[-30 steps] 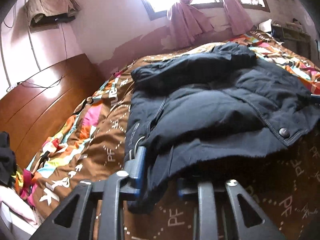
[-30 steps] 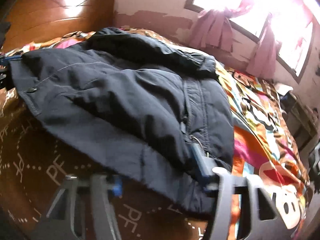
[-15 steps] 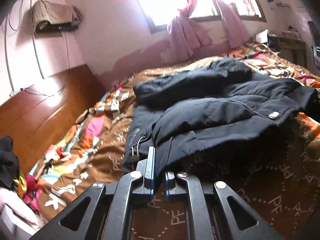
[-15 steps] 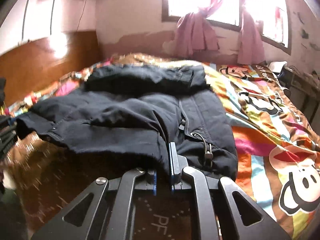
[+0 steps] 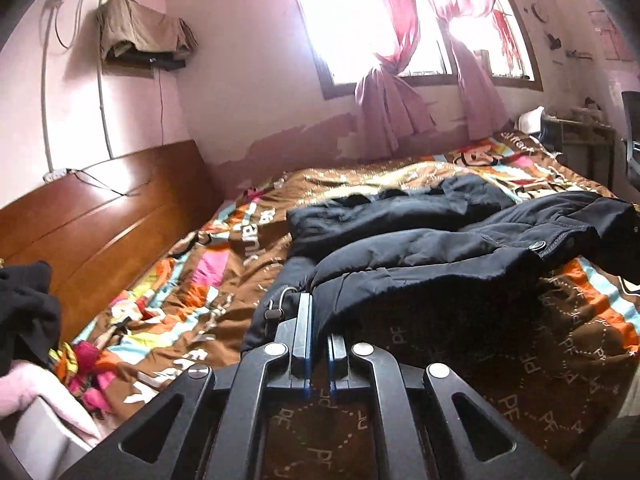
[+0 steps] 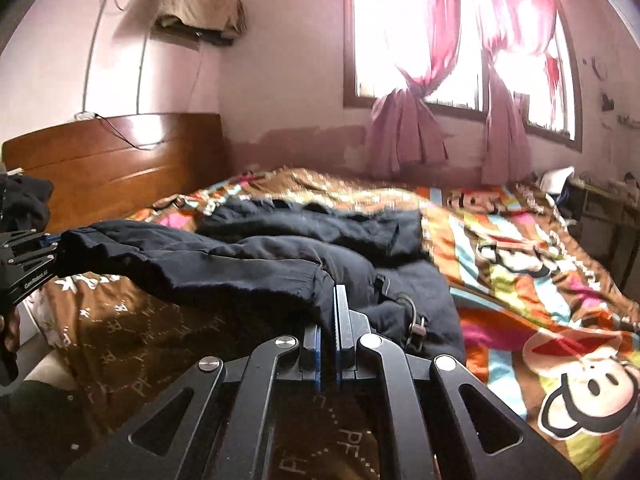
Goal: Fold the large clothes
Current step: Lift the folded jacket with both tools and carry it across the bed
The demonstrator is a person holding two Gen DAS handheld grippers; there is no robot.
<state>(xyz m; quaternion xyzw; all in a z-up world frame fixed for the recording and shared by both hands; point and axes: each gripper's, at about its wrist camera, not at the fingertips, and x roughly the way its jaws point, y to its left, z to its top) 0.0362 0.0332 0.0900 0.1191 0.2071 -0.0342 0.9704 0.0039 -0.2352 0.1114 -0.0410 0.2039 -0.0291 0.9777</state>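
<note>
Both grippers clamped on the hem of the dark jacket (image 5: pixel 420 248): left gripper (image 5: pixel 318 344) at one hem corner, right gripper (image 6: pixel 335 328) at the other. Jacket lies mid-bed, hem lifted at the near edge, collar toward the window wall, long axis near-to-far. I judge it padded, soft, bulky and somewhat slippery; hem corners are the right hold.

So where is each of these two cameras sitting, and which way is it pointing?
Left view: sits on the left hand-held gripper, facing across the bed towards the window; its fingers clamp the jacket hem.
Right view: sits on the right hand-held gripper, same direction, also clamped on the jacket; the left hand-held gripper shows at the left edge.
Both share jacket, bed, window.
</note>
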